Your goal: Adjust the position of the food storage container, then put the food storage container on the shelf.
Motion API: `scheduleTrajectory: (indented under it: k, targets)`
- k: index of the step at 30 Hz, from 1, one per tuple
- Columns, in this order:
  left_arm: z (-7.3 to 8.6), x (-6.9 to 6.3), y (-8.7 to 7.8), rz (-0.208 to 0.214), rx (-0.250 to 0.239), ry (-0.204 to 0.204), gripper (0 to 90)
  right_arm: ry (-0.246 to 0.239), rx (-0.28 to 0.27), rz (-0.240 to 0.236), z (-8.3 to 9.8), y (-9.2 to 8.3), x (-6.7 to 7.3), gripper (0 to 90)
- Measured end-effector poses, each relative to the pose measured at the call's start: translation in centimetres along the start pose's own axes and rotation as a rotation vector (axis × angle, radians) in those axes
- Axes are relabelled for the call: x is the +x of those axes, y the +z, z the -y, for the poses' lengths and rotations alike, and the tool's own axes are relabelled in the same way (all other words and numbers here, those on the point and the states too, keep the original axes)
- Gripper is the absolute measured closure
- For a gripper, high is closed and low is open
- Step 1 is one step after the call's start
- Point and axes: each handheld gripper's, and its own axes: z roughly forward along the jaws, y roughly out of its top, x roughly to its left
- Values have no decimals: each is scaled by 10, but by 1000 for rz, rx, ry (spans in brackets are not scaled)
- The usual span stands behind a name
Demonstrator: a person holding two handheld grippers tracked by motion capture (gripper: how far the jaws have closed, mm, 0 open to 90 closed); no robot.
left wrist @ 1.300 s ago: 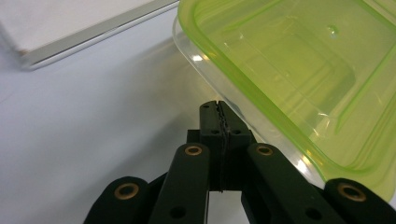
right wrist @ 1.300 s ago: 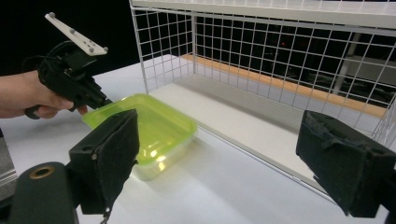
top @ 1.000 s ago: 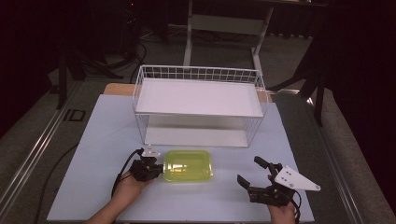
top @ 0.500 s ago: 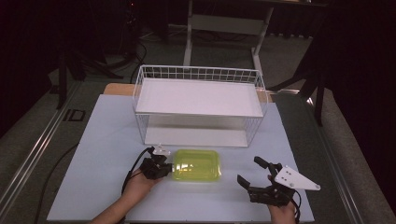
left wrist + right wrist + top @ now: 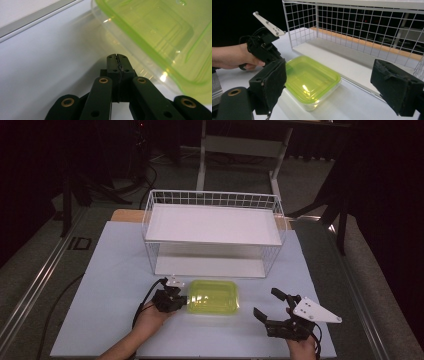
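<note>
The left claw (image 5: 181, 299) was seen closed, empty, against the green-lidded container (image 5: 212, 296); the right claw (image 5: 270, 304) was held open on the desk (image 5: 110, 270).

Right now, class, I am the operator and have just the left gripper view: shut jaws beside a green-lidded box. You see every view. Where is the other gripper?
Observer: The right gripper is on the table to the right of the box, jaws open, apart from it.
Operator: What stands beyond the box?
Observer: A white wire rack with two shelves; the box lies in front of it, outside.
Operator: Where is my gripper on the box?
Observer: The left gripper is at the box's left end, its tips seemingly against it.
</note>
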Motion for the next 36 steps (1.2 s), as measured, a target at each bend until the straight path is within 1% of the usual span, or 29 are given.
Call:
scheduleTrajectory:
  k: [2,4,5,6,7,8,9,10,11,12,13,14,15,16,17,18,20,21,24,25,26,28,30,31,32,33,34,35,36]
  targets:
    - [5,2,-6,-5,-14,3,900,-2,3,-1,0,0,0,135]
    - [10,4,-14,-3,-25,-19,847,-4,-4,-7,0,1,1,135]
    - [12,5,-20,-2,-34,-23,812,-6,-2,-8,0,1,2,135]
    - [14,5,-25,2,-50,-22,807,-11,1,-5,-1,1,3,135]
    - [15,6,-31,12,-63,-21,773,-21,2,-2,-1,2,4,134]
    - [15,7,-35,31,-76,-36,712,-23,2,1,-1,2,5,135]
    - [16,9,-42,61,-100,-52,651,-25,5,6,-2,2,6,135]
    - [17,10,-49,67,-132,-51,632,-32,3,15,-2,2,6,135]
    - [18,10,-53,65,-156,-52,581,-31,11,23,-3,2,7,135]
    - [19,10,-59,70,-174,-56,499,-31,19,31,-3,2,7,135]
    - [19,11,-62,94,-184,-61,417,-30,20,35,-4,2,7,134]
    - [20,11,-66,118,-202,-53,359,-33,17,33,-4,1,6,134]
    - [20,11,-69,114,-206,-48,243,-30,25,26,-5,1,6,130]
    - [19,10,-70,118,-196,-37,171,-31,33,26,-5,2,6,128]
    - [20,10,-73,171,-206,-17,95,-30,37,28,-6,2,6,128]
    - [20,10,-75,181,-212,-18,42,-32,52,33,-6,3,6,125]
    - [19,8,-78,191,-214,-18,27,-28,57,33,-7,3,6,125]
    - [18,6,-79,199,-213,-16,27,-22,63,54,-10,3,7,125]
    - [18,5,-80,198,-216,-12,27,-28,57,60,-12,2,7,126]
    - [13,-1,-83,196,-224,-7,27,-55,62,78,-16,2,9,150]
    - [11,-3,-84,190,-229,-3,27,-63,60,80,-17,1,11,167]
    - [7,-6,-85,206,-221,-10,27,-69,77,29,-19,4,13,165]
    - [2,-8,-84,213,-222,-11,28,-81,93,17,-19,8,15,165]
    - [-1,-8,-84,213,-216,-14,27,-73,126,3,-20,11,16,165]
    - [-3,-9,-83,225,-219,-20,28,-83,157,1,-20,15,16,167]
    - [-5,-9,-82,231,-219,-30,28,-89,176,8,-20,18,16,167]
    - [-5,-9,-82,231,-219,-30,28,-89,176,8,-20,18,16,167]
    - [-10,-9,-80,246,-220,-46,28,-60,199,-10,-22,23,14,164]
    - [-13,-9,-79,243,-217,-46,28,-44,214,-9,-22,25,13,156]
